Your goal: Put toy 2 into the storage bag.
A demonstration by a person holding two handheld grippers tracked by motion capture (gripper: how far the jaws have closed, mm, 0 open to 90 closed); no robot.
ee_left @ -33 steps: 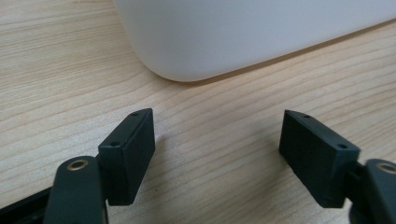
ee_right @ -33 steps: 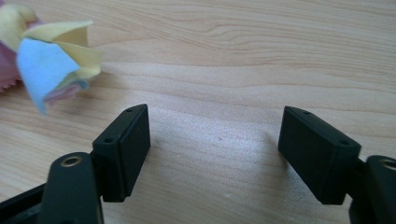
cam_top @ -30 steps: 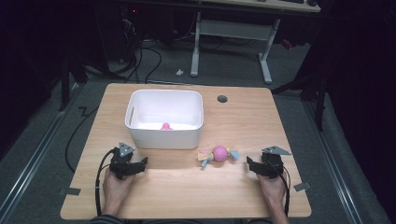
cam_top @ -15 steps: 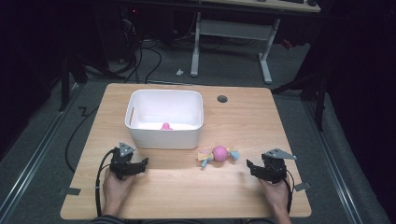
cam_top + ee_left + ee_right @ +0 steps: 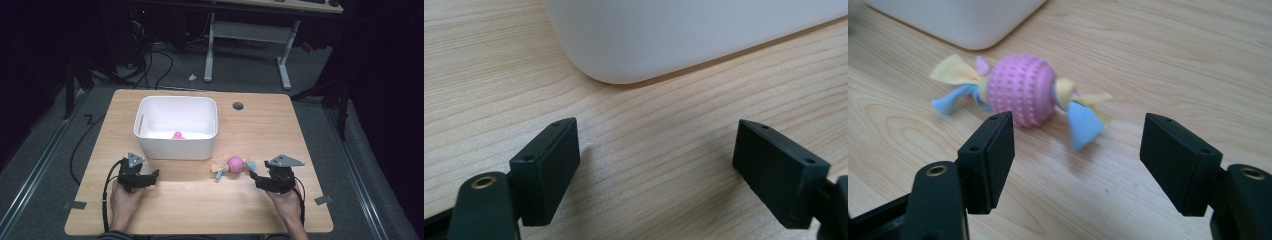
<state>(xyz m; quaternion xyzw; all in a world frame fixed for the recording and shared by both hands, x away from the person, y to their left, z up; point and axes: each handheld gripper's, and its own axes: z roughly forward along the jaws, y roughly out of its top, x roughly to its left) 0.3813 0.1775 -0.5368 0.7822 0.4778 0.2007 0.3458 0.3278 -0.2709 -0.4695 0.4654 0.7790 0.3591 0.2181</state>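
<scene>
A pink knobbly ball toy [image 5: 235, 164] with yellow and blue cloth tails lies on the wooden table [image 5: 200, 210], just right of the white bin [image 5: 175, 148]. My right gripper [image 5: 255, 179] is low at the toy's right and points at it. In the right gripper view the toy [image 5: 1021, 95] lies just beyond the open jaws [image 5: 1077, 122], which have just been closing with nothing between them. My left gripper [image 5: 151, 176] rests in front of the bin's left corner. Its jaws [image 5: 656, 130] have just been opening over bare wood, facing the bin wall [image 5: 684, 35].
A small pink object [image 5: 177, 135] lies inside the bin. A round cable hole [image 5: 238, 106] sits in the table's far right part. Cables trail from both grippers toward the front edge. A metal desk frame [image 5: 247, 32] stands on the floor behind the table.
My right gripper has shifted a little left toward the toy and lifted slightly. The left gripper, toy and bin stay where they were.
</scene>
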